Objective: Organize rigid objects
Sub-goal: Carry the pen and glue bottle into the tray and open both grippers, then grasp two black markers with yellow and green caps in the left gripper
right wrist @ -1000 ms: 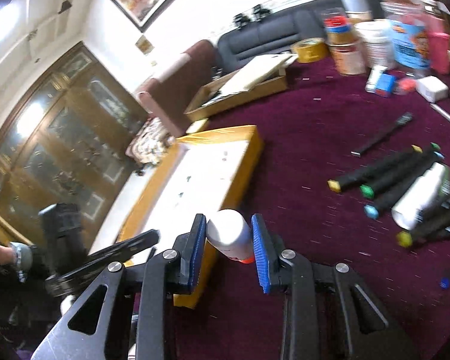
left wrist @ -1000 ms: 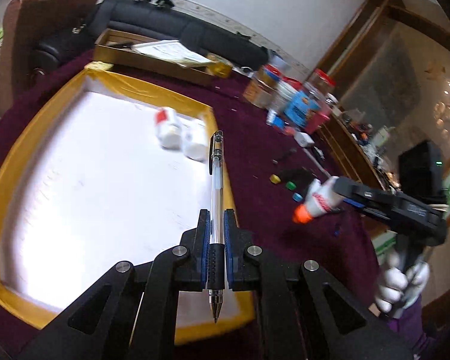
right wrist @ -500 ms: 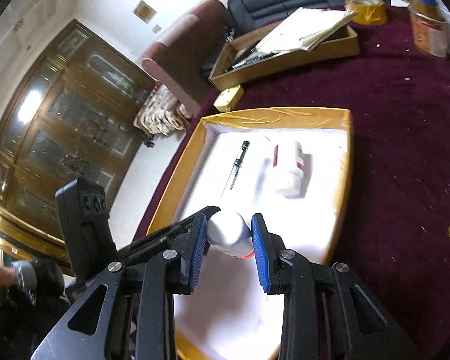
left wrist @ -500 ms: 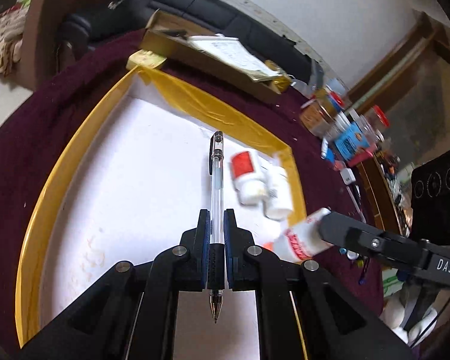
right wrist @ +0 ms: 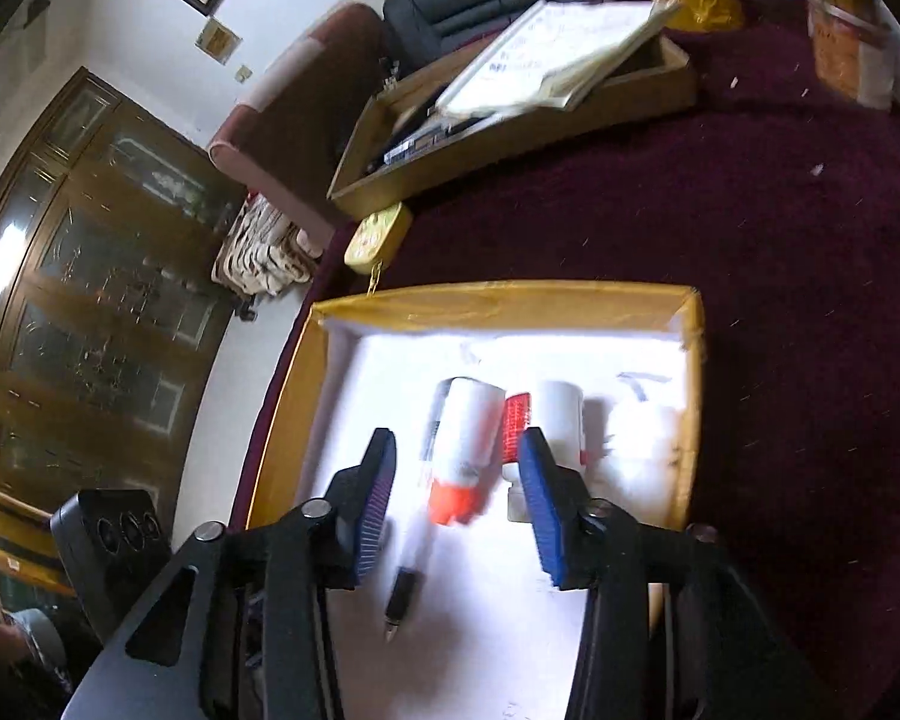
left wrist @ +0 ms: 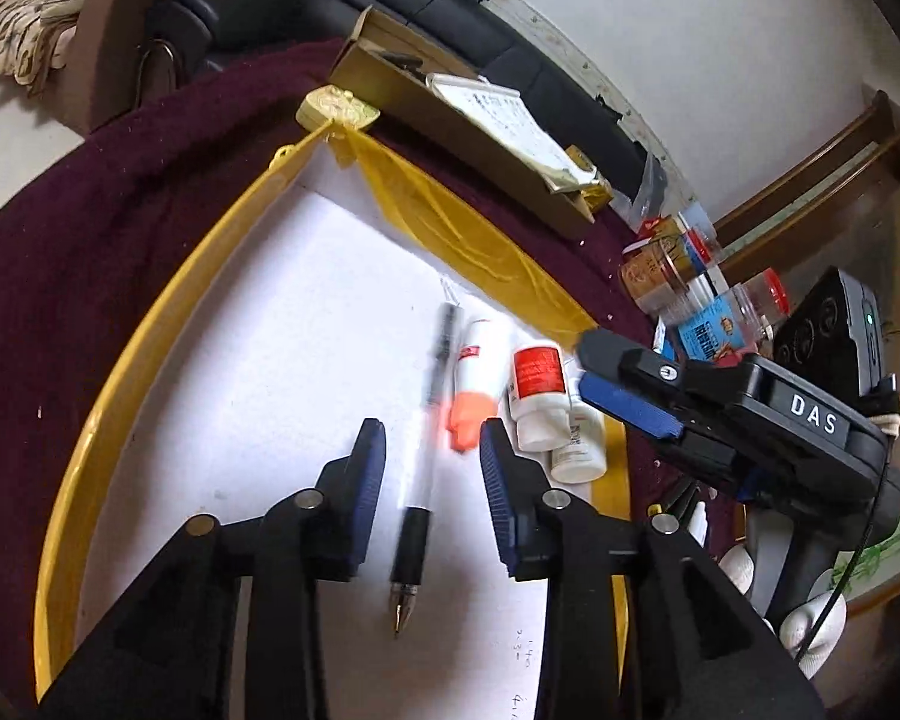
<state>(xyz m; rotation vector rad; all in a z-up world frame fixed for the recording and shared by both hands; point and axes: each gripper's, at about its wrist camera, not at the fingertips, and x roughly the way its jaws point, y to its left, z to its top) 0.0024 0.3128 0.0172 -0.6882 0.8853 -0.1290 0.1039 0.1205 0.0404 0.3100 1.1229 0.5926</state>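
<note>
Beyond both pairs of fingers, a dark sofa [left wrist: 498,42], a glazed wooden cabinet [right wrist: 90,276] and a cardboard box of papers [right wrist: 510,114] on the maroon tablecloth [right wrist: 780,276]. Under the fingers, a yellow-rimmed white tray [left wrist: 168,312]. Left gripper [left wrist: 432,474] opening, pads spread, nothing pinched: clear pen [left wrist: 423,462] lying loose between them, tip toward the camera. Right gripper [right wrist: 456,498] opening likewise, pads clear of the orange-capped glue bottle [right wrist: 462,450] lying between them, just beside the pen. Two white bottles [left wrist: 540,402] just right of the glue, beside the right finger.
</note>
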